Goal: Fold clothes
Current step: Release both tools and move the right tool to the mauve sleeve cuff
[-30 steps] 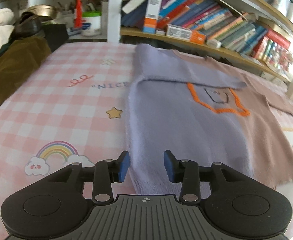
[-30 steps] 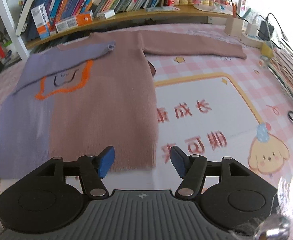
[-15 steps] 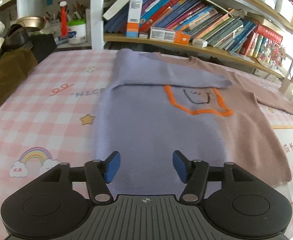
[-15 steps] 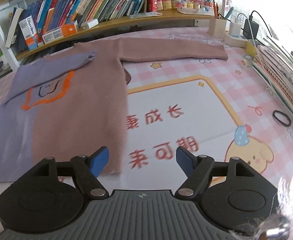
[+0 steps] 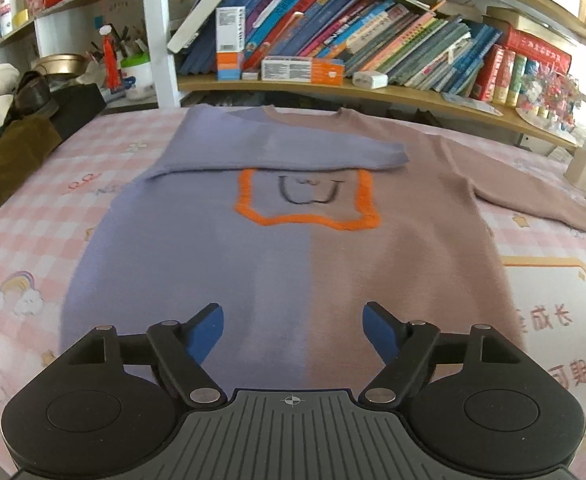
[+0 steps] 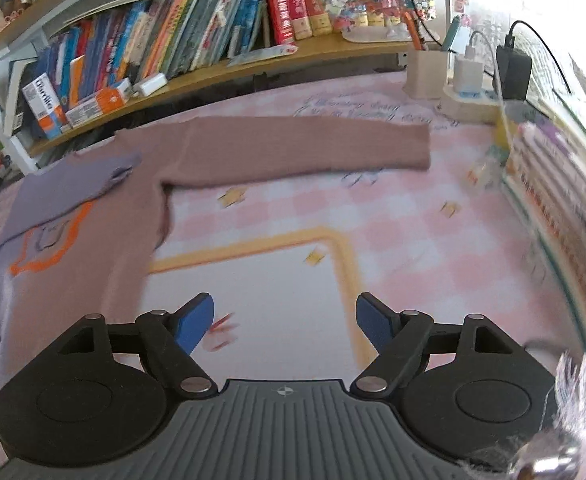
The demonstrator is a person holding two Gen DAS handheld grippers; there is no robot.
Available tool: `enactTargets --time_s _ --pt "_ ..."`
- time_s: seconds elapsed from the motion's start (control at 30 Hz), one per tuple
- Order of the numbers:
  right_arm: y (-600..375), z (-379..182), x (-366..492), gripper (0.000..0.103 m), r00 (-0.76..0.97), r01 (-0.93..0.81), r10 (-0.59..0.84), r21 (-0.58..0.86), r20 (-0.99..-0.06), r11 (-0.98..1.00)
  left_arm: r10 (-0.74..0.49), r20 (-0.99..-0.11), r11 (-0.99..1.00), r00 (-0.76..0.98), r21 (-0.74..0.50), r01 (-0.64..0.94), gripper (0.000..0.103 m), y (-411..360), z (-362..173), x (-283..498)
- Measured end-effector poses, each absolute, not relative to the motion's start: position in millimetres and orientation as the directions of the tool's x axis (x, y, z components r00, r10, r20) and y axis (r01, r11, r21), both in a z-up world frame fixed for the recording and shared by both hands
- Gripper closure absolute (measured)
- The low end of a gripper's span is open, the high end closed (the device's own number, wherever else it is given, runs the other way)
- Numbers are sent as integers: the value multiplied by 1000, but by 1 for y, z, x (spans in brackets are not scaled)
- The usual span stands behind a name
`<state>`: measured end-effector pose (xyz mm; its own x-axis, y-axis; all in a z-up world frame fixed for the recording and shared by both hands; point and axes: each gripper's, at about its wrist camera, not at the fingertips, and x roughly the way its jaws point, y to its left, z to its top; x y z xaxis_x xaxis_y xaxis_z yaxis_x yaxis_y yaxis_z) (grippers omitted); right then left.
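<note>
A pink checked tabletop (image 5: 33, 240) carries a flat lilac-and-mauve sweater (image 5: 293, 248), with a wooden pen holder (image 6: 427, 74) at its far edge.

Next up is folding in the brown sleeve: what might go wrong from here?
The brown sleeve ends close to the power strip and its cables, so a wide grab might snag them. The folded purple sleeve lies loose across the chest and may slide if the sweater is tugged.

Books (image 5: 373, 52) line the shelf (image 5: 373, 94) behind a pink checked tablecloth (image 6: 393, 220).
</note>
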<state>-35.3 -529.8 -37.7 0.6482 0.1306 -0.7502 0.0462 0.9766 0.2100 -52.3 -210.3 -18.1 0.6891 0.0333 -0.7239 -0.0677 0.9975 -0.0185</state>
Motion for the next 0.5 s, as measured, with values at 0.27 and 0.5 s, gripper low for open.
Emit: enactTargets --time_s 0.27,0.5 --pt "-606 -52 27 26 680 113 113 256 -724 960 97 -742 995 663 48 -92 24 -241 -12 -59" --pt "-633 -66 65 28 680 158 102 280 -726 947 160 -756 985 634 81 -151 24 -238 -8 -66"
